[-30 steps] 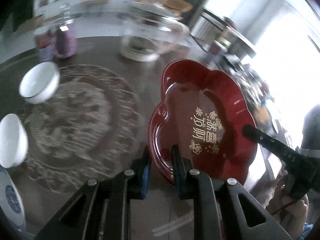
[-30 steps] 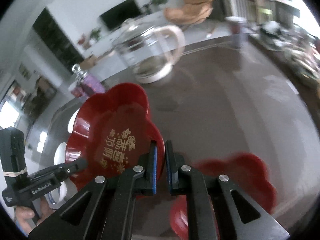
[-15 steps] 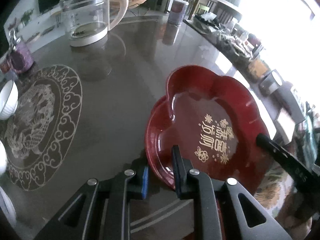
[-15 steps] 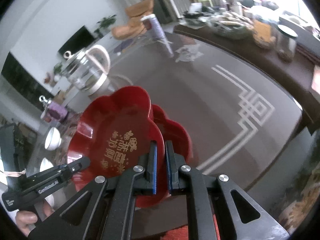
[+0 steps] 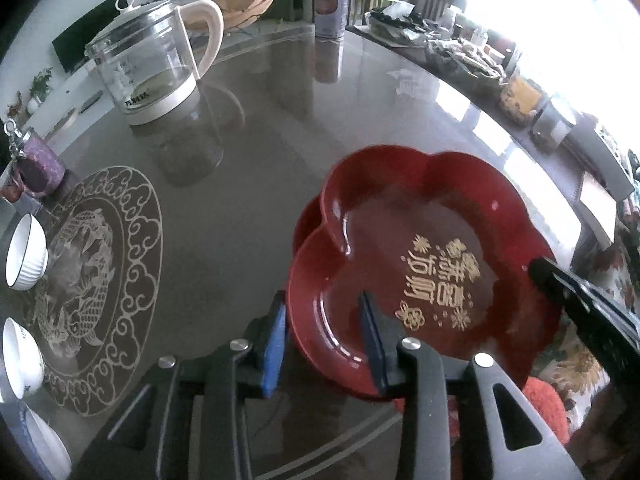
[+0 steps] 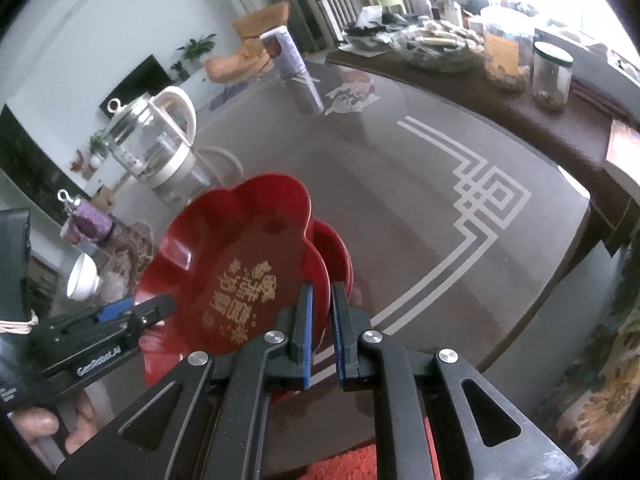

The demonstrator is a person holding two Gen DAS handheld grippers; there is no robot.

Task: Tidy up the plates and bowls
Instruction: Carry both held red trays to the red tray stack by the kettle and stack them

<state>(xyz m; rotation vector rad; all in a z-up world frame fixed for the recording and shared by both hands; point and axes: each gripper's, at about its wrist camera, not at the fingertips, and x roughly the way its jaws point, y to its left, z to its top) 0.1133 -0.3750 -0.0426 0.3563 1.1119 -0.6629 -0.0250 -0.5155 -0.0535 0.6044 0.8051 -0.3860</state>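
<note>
Since the earlier frames, the red flower-shaped lacquer plate with gold characters (image 5: pixel 424 264) has been carried down onto a second red plate (image 6: pixel 332 252) on the glass-topped desk (image 5: pixel 260 184), lower right of frame. The left claw (image 5: pixel 324 332), jaws just widened, straddles its rim loosely; the right claw (image 6: pixel 319 320) is clamped on the opposite rim.

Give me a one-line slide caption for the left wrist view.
Left gripper, jaws just opened, straddles the rim of a red flower-shaped plate set on another red plate.
</note>
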